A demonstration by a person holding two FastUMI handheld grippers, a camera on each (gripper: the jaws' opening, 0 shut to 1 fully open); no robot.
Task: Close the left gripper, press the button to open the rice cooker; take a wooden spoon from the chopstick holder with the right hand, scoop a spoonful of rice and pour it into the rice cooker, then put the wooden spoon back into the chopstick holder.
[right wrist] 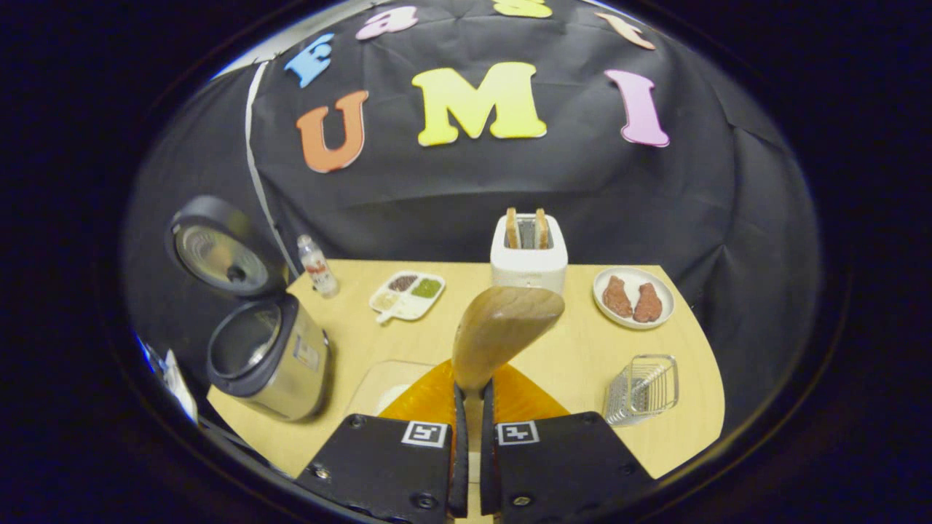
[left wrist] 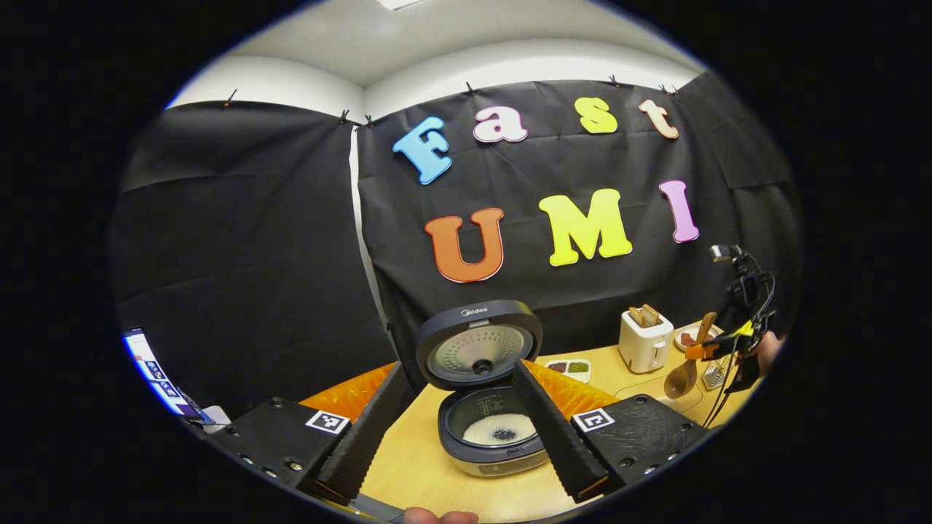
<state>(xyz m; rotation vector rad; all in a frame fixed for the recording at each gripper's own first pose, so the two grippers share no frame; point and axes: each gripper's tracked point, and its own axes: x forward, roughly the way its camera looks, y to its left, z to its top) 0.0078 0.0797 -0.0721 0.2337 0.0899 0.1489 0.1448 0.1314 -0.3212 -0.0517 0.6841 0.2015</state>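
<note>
Right gripper view: right gripper [right wrist: 471, 407] clamped on wooden spoon [right wrist: 502, 327], handle pointing 12 o'clock, chopstick holder [right wrist: 644, 387] at 3, rice cooker [right wrist: 266, 360] at 9; left gripper [left wrist: 459, 429] jaws apart.

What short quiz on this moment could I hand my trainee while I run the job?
1. True or false: the rice cooker has its lid up.
2. What does the right gripper hold between its fingers?
A. a wooden spoon
B. a bottle
C. a plate
3. Fill in: in the right gripper view, the wire holder stands on the table in front of the ____ with two pieces of meat.

Key
1. True; rice shows in the pot.
2. A, the wooden spoon, bowl end forward.
3. plate.
</note>
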